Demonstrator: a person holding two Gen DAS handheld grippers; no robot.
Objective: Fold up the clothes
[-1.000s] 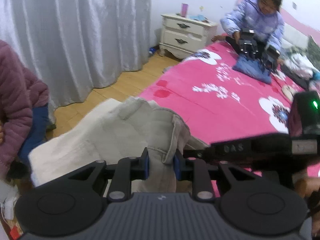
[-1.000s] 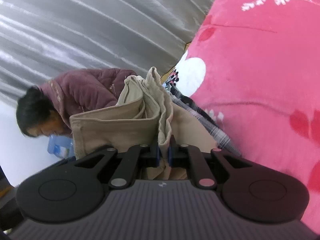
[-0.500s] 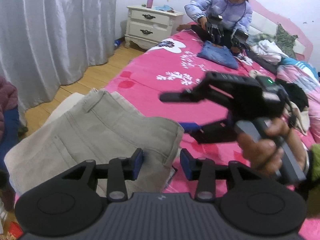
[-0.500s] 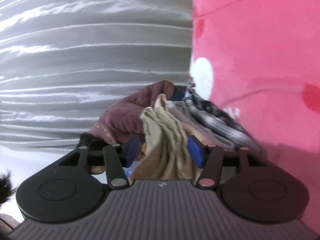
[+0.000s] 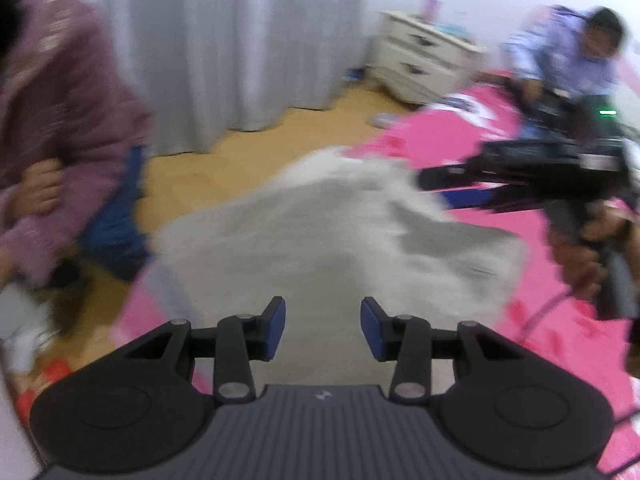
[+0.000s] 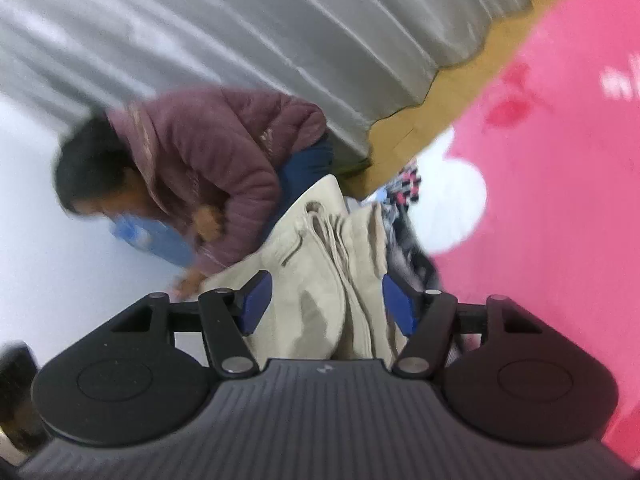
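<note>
Beige trousers (image 5: 332, 232) lie folded on the pink bed cover (image 5: 532, 320), at 12 o'clock from the left gripper (image 5: 323, 327); fingers wide apart, nothing btw them. Right gripper (image 6: 328, 304) also spread wide, cloth folds btw the pads but not pinched.

I see the trousers (image 5: 320, 232) lying on the bed (image 5: 540, 320), at its edge. Floor (image 5: 224, 176) and curtain (image 5: 224, 48) lie beyond; nightstand (image 5: 420, 64) far right.
</note>
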